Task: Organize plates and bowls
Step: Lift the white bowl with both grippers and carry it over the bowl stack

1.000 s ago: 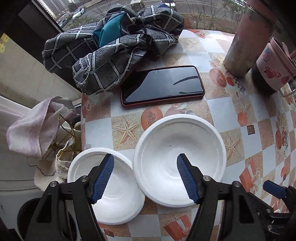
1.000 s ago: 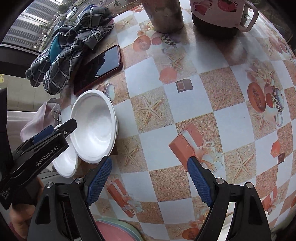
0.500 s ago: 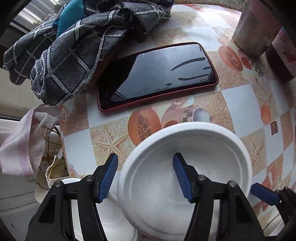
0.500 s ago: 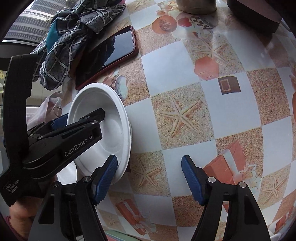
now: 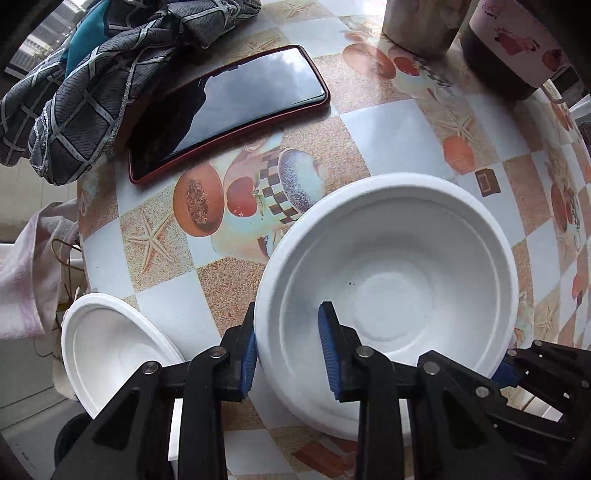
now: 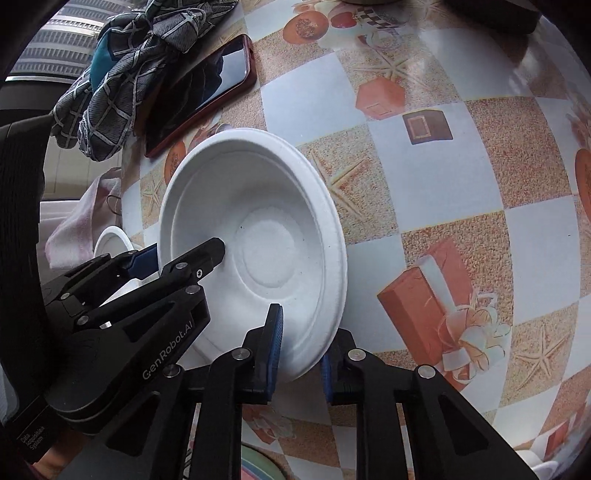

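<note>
A large white bowl is in the middle of the patterned table; it also shows in the right wrist view. My left gripper is shut on its near left rim, one pad outside and one inside. My right gripper is shut on its near right rim. A smaller white bowl sits at the table's left edge, apart from the large one, and shows in the right wrist view behind the left gripper.
A phone in a red case lies beyond the bowls. Checked dark cloth is heaped at the back left. A metal tumbler and a pink mug stand at the back right. A pink towel hangs left of the table.
Both grippers moved forward and closed on the large bowl's rim, left on its left side, right on its right side. The large bowl now sits clear of the small bowl.
</note>
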A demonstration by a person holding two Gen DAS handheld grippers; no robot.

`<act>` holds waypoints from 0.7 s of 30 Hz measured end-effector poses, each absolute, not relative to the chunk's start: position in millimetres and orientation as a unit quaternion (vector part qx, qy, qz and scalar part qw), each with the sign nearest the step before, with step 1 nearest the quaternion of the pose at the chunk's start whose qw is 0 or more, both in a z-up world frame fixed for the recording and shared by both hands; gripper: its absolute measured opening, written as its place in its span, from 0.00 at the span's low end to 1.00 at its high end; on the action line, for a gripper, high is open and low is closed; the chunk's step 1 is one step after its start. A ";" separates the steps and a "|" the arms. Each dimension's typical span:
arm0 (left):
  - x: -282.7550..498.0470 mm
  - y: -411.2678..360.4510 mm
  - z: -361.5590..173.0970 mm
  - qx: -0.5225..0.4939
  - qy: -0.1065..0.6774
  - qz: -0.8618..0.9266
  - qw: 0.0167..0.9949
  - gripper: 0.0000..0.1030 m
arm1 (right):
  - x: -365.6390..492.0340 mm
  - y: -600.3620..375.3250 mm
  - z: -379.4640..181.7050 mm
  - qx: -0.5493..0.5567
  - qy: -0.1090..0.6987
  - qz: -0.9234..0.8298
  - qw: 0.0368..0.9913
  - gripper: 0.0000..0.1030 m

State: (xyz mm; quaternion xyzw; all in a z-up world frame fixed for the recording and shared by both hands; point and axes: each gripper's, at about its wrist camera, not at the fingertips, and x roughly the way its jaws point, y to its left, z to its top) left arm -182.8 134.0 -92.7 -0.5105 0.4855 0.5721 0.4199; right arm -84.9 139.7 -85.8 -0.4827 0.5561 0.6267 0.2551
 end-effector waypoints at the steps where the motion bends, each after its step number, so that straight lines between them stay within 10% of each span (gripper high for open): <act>1: -176.1 129.6 -92.4 -0.512 0.484 0.570 0.423 0.33 | -78.8 136.6 -85.9 -0.484 0.557 0.625 0.255 0.20; 21: -98.1 50.1 -91.2 -0.554 0.458 0.534 0.445 0.34 | 0.1 57.0 -94.3 -0.523 0.553 0.594 0.260 0.20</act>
